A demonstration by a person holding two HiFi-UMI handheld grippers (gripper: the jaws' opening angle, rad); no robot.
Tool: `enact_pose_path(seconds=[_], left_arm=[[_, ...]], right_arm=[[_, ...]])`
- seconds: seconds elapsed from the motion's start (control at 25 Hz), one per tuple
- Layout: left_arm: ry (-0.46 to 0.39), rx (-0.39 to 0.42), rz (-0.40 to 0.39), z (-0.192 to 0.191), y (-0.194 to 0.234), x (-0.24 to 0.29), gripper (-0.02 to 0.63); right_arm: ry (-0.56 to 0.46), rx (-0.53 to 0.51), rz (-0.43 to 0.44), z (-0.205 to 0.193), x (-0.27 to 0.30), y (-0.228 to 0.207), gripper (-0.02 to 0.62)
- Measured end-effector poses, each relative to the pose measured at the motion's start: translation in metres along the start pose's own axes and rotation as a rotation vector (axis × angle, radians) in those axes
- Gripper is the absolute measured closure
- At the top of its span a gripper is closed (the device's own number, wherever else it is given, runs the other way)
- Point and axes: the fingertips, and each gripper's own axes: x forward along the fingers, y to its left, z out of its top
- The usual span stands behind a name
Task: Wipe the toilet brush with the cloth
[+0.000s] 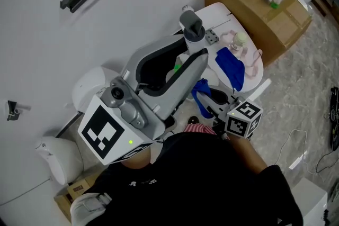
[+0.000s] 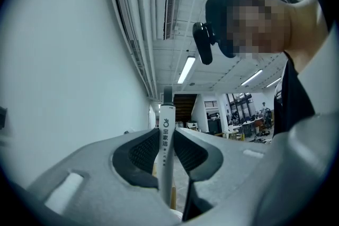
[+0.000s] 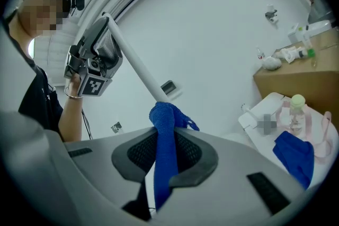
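Note:
The toilet brush's white handle [image 2: 166,132], grey-capped at its end [image 1: 192,25], stands between the jaws of my left gripper [image 2: 166,145], which is shut on it. In the right gripper view the handle [image 3: 135,63] slants down from the left gripper [image 3: 106,29] to a blue cloth [image 3: 164,121]. My right gripper [image 3: 165,151] is shut on that cloth, whose bunched top lies against the handle. In the head view the left gripper [image 1: 192,58] sits at centre, with the cloth [image 1: 200,91] and the right gripper [image 1: 214,103] just below it. The brush head is hidden.
A second blue cloth [image 1: 231,69] lies on a white stand [image 1: 220,13] beside a pink item and a small bottle [image 1: 240,42]. Behind is a cardboard box [image 1: 265,18] with bottles. A white rounded fixture [image 1: 90,87] stands left. Cables [image 1: 296,145] lie on the floor.

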Motion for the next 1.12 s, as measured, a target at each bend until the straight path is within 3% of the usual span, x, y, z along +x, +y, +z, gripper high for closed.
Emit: enact_pose_path(seconds=[0.48,1.12], left_arm=[[0.04,0.0,0.008,0.002,-0.025,0.03,0.515],[0.016,0.025,0.04,0.017,-0.029,0.041,0.515]], right_arm=[[0.019,0.012,-0.022,-0.002,-0.031,-0.024,0.532],[0.065,0.029,-0.03,-0.021,-0.033,-0.045,0.532]])
